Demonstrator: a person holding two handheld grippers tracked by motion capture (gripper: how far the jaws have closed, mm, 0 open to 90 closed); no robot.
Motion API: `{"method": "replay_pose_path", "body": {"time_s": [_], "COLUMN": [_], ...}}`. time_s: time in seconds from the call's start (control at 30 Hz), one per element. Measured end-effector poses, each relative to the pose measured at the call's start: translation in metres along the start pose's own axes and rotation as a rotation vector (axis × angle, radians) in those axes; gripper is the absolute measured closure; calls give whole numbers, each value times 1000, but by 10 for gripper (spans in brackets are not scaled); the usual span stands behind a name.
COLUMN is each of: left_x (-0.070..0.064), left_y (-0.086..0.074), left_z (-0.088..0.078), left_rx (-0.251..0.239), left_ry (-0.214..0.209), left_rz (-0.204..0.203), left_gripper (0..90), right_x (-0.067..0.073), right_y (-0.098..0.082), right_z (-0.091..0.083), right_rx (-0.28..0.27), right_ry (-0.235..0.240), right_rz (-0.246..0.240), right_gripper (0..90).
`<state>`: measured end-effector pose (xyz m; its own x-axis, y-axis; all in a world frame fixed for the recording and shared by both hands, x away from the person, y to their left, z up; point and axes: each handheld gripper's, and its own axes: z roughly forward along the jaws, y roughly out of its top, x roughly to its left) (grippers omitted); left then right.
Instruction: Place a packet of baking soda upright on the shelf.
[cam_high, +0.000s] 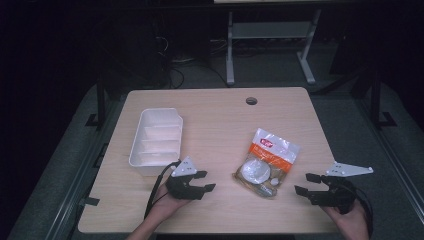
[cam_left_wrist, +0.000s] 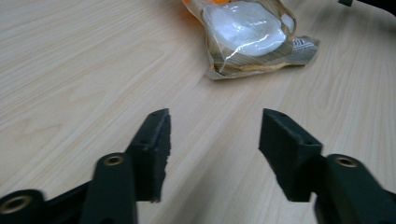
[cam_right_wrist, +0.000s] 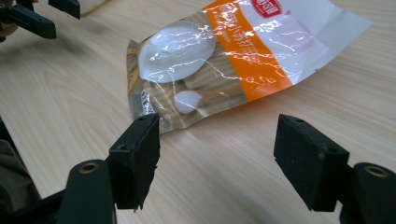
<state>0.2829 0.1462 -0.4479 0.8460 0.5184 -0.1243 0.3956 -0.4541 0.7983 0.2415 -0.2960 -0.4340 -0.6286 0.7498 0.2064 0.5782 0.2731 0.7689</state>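
Note:
A clear snack bag (cam_high: 267, 162) with an orange band and a white round piece inside lies flat on the wooden table (cam_high: 220, 120), right of centre. My left gripper (cam_high: 206, 181) rests low to the bag's left, pointing toward it, open with nothing between its jaws. In the left gripper view the bag (cam_left_wrist: 247, 32) lies ahead of the open left gripper (cam_left_wrist: 215, 126). My right gripper (cam_high: 304, 183) sits to the bag's right, also open and holding nothing. In the right gripper view the bag (cam_right_wrist: 233, 60) lies just beyond the right gripper (cam_right_wrist: 217, 135), and the left gripper (cam_right_wrist: 46, 14) shows farther off.
A white tray (cam_high: 135, 150) with several compartments stands at the table's left, just behind my left hand. A round cable hole (cam_high: 251, 100) sits near the far edge. Beyond the table are a dark floor and a white desk frame (cam_high: 270, 45).

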Motion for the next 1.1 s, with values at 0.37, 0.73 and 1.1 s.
{"method": "replay_pose_path", "body": {"time_s": [0.37, 0.73, 1.1], "left_x": [-11, -16, -18], "left_y": [32, 66, 80], "left_z": [34, 78, 107], "left_rx": [64, 102, 139], "left_ry": [-14, -47, -56], "left_rz": [56, 106, 115], "left_gripper": [751, 862, 863], "right_x": [-14, -39, -65], "right_y": [7, 21, 36], "right_z": [-2, 6, 32], "right_rx": [-23, -21, 34], "right_ry": [-8, -31, -27], "right_rz": [26, 103, 159], "right_gripper": [304, 289, 274]}}
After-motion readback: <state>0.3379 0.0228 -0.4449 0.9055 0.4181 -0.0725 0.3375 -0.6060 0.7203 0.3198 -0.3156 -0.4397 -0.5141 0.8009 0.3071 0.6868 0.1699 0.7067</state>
